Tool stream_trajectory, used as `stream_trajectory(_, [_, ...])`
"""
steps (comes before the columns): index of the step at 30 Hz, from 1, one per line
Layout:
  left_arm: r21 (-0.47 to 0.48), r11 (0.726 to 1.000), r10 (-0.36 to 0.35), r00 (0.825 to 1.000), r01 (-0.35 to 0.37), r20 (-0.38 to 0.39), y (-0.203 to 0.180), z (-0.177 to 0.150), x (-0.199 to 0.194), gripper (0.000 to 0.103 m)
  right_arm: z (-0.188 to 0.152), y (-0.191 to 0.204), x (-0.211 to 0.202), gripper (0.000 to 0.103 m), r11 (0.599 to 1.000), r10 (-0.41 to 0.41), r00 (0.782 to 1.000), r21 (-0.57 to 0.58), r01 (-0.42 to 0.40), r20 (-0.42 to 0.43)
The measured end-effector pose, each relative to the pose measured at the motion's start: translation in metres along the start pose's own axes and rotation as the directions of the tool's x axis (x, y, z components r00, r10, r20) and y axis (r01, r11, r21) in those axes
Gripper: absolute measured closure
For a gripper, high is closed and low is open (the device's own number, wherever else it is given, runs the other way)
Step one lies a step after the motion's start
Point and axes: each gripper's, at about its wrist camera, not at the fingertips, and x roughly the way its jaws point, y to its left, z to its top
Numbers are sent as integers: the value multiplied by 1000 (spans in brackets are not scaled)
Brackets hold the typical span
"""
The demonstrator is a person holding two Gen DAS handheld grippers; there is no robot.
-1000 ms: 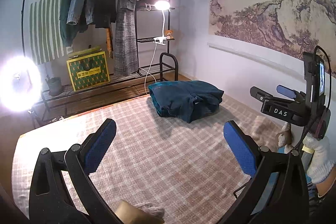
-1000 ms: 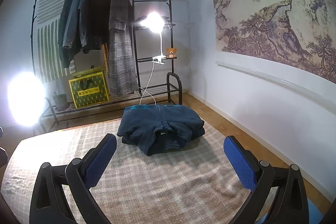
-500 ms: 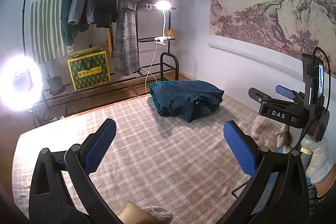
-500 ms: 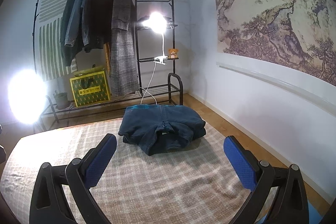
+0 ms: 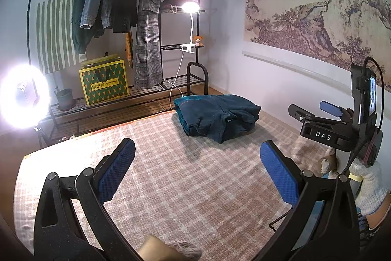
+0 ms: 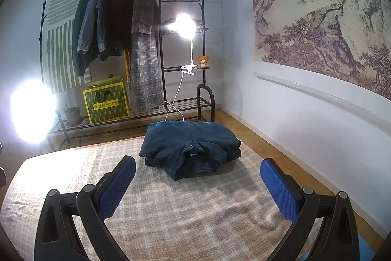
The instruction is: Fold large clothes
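A dark teal jacket (image 5: 216, 115) lies folded in a compact bundle at the far edge of the checked rug (image 5: 176, 177); it also shows in the right wrist view (image 6: 190, 148), zipper and collar facing me. My left gripper (image 5: 196, 169) is open and empty, held above the rug well short of the jacket. My right gripper (image 6: 198, 184) is open and empty, just in front of the jacket. In the left wrist view the right gripper's body (image 5: 339, 124) hangs at the right in a gloved hand.
A black clothes rack (image 6: 136, 45) with hanging coats, a clip lamp (image 6: 184, 25), a yellow-green bag (image 6: 106, 103) and a plant pot stands behind the rug. A bright ring light (image 5: 23, 99) glares at left. A white wall runs along the right.
Both grippers have stayed open. The views have shifted only slightly; the jacket has not moved.
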Motion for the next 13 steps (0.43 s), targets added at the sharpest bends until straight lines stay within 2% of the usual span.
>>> stream_trajectory(7, [-3, 1000, 4, 1000, -4, 2, 0, 1, -1, 0, 0, 1, 0, 0, 1000, 0, 1000, -3, 0, 0])
stream_trajectory(13, [-4, 999, 49, 998, -48, 40, -3, 2, -13, 0, 1, 1, 6, 0, 1000, 10, 1000, -16, -10, -7])
